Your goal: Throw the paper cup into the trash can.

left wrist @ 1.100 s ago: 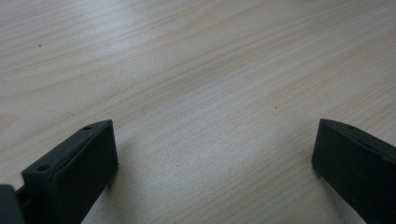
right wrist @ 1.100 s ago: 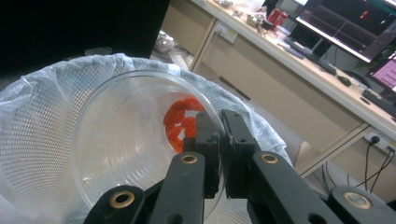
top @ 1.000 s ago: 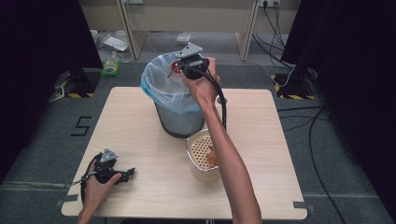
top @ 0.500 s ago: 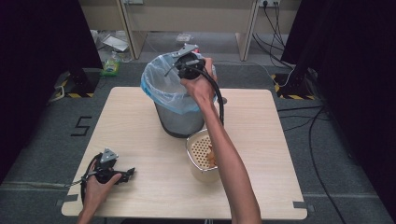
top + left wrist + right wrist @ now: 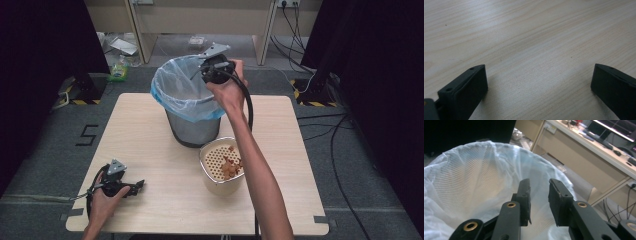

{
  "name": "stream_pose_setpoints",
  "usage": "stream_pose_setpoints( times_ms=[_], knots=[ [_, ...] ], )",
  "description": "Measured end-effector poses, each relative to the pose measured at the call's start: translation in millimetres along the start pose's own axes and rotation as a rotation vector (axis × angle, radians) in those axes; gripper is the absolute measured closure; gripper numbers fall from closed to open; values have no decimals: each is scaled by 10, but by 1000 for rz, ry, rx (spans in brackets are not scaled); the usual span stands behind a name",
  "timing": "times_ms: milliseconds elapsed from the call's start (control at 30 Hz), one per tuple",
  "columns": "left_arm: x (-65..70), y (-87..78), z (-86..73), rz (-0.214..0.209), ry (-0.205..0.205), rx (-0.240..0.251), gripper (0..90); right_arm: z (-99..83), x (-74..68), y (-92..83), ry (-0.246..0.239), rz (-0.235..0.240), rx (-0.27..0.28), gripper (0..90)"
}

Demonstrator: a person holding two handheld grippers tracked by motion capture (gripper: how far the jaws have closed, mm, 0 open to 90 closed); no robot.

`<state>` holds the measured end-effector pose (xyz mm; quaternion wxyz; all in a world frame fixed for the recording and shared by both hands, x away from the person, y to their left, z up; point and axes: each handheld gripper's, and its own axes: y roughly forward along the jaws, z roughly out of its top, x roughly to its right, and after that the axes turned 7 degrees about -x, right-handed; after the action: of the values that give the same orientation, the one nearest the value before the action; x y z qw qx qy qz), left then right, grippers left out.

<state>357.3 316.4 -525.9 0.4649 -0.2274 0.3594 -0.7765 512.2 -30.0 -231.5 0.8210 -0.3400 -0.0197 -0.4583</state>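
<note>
Pale wood surface (image 5: 150,135) in a dark-curtained room, cabinets beyond. One mesh bin (image 5: 192,125) lined with a thin blue bag (image 5: 469,182) stands directly beneath the right tool (image 5: 212,70), whose jaws have just been opening, a narrow gap and nothing between them. One perforated cream container (image 5: 221,167) sits nearer the person than that tool, holding several brown scraps (image 5: 230,167); exact count cannot be told. Judged light, brittle, crumbly: pinch gently at mid-piece. The left tool (image 5: 537,100) rests wide open on the surface, well apart from both.
</note>
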Motion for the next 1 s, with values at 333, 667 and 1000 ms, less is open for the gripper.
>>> stream_pose_setpoints(
  times_ms=[333,667,1000],
  knots=[
    [1,-1,-1,1,1,0,0,-288,300,-367,56,-21,29,586],
    [2,-2,-3,2,-1,0,0,-804,550,-613,129,-60,3,502],
    [2,-3,-3,2,-2,-1,0,-1549,680,-748,215,-65,-45,431]
  ],
)
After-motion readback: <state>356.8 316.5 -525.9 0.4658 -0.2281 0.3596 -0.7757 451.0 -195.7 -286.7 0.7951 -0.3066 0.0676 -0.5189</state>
